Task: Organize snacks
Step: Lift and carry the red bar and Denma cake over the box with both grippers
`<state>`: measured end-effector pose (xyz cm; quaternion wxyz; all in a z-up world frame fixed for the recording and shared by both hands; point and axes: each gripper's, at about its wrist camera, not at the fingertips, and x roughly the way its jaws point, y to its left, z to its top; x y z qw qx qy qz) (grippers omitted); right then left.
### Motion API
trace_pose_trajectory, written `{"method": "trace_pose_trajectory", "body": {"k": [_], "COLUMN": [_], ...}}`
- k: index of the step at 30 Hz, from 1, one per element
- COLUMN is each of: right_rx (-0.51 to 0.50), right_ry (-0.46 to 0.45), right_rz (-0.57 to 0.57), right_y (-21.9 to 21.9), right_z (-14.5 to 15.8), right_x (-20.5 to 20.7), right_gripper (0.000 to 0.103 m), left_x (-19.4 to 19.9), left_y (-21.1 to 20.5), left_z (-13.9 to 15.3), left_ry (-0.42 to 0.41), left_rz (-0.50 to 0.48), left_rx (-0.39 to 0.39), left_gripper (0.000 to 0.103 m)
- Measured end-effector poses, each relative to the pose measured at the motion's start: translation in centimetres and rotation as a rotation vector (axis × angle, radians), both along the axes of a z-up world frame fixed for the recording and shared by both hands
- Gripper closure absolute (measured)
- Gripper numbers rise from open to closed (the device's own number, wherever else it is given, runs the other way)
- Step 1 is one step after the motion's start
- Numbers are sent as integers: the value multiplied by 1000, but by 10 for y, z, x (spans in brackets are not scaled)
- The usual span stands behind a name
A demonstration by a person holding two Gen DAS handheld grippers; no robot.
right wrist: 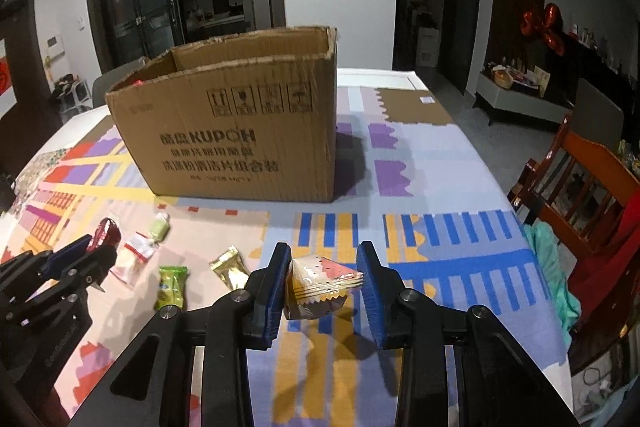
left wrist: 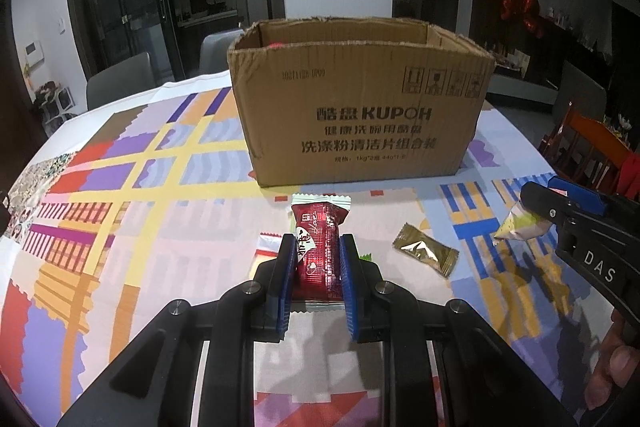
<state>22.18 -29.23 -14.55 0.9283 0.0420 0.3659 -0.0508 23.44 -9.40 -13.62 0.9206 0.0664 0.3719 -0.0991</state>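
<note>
Snacks lie scattered on the tabletop (right wrist: 440, 187) in front of the cardboard box (left wrist: 360, 107), which stands open at the top on the patterned cloth. From where I sit, my left gripper (left wrist: 318, 255) has its fingers (left wrist: 280, 275) drawn in narrow and clamped on a red wrapped snack (left wrist: 320, 247), which sticks out forward between them. My right gripper (right wrist: 325, 279) holds a pale pyramid-shaped packet (right wrist: 320, 283) with a zigzag gold edge; its left pad presses the packet's side and the right pad meets its tip. In the left wrist view that same packet hangs from the right gripper's tip, clear of the cloth. A gold sachet (left wrist: 426, 251) lies flat between the two grippers. Through the right wrist camera I also see a green wrapped sweet (right wrist: 172, 287), a clear packet with a red strip (right wrist: 134, 259) and a small pale green sweet (right wrist: 158, 227), all on the cloth near the box's front face. Something red shows just inside the box's left rim; I cannot tell what it is.
</note>
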Motion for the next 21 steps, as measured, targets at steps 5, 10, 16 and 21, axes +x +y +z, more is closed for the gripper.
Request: {"method": "trace_pose_trajectory", "body": {"k": [5,10,16,21], "right_rx": [-8,-18,-25,-29], "right_ry": [-25,-56,-94,-126], "right_rz": [7,13,21,28], "right_y": [1,3,5,6], "right_z": [14,30,50,66], "right_x": [1,3,8,13], "right_gripper": [68,68,68,68], "left_x": [0,3,9,15], "left_y": [1,2,2,0], "left_z": [12,26,47,62], "left_ry": [-15,-30,-57,-74], "left_rz": [1,4,6,8], "left_rx": [-10,-17,-23,-30], "left_gripper": [81,81,81,81]}}
